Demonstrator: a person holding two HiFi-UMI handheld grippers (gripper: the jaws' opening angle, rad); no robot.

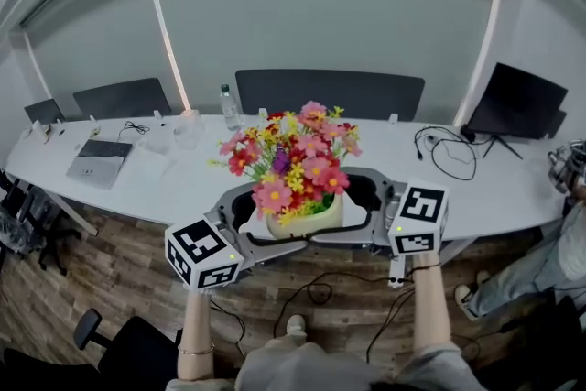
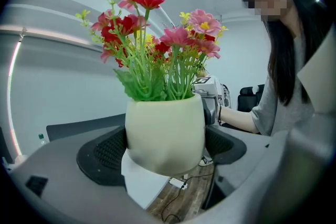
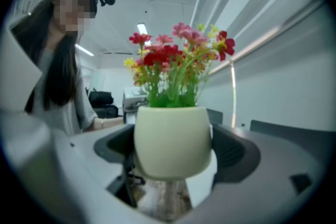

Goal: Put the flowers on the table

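A cream round pot (image 1: 307, 217) of pink, red and yellow flowers (image 1: 295, 158) hangs in the air at the front edge of the long white table (image 1: 137, 188). My left gripper (image 1: 252, 224) clasps it from the left and my right gripper (image 1: 366, 211) from the right. In the left gripper view the pot (image 2: 165, 136) fills the gap of the left gripper (image 2: 165, 165), with a black pad (image 2: 102, 152) against each side. The right gripper view shows the same: the pot (image 3: 173, 141) sits in the right gripper (image 3: 173, 162) between its pads (image 3: 233, 152). Wooden floor shows below the pot.
On the table lie a laptop (image 1: 99, 162), a water bottle (image 1: 229, 108) and loose cables (image 1: 444, 151); a black stand (image 1: 517, 101) is at the far right. Dark chairs (image 1: 330, 93) line the far side. A seated person (image 1: 540, 270) is at the right edge. Cables trail on the floor (image 1: 320, 293).
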